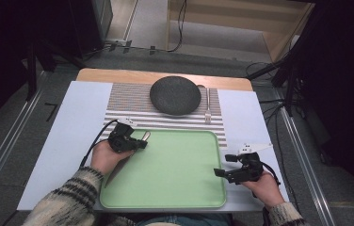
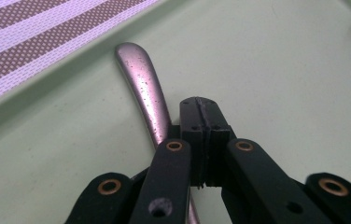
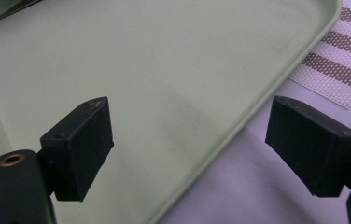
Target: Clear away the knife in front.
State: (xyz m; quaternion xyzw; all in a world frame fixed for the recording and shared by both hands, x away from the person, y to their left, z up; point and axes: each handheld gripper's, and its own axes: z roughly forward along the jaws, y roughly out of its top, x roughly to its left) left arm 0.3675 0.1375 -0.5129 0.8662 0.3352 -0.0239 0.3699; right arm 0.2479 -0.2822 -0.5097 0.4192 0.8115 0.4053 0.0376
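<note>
A metal knife lies at the left end of the green tray (image 1: pixel 180 183). Its rounded handle (image 1: pixel 146 135) points toward the striped mat and its dark blade (image 1: pixel 113 175) runs out under the person's left hand. My left gripper (image 1: pixel 142 143) sits over it with its jaws pressed together (image 2: pixel 201 109); the handle (image 2: pixel 141 79) passes beneath the left jaw, not between the pads. My right gripper (image 1: pixel 221 165) hovers at the tray's right rim (image 3: pixel 239 126), jaws wide open (image 3: pixel 190 144) with nothing between them.
A dark round plate (image 1: pixel 175 95) rests on a brown-and-white striped placemat (image 1: pixel 128 106) at the back, with a fork (image 1: pixel 208 106) to its right. White sheet (image 1: pixel 71 132) covers the table around the tray. The blade's tip (image 3: pixel 15 7) shows far off.
</note>
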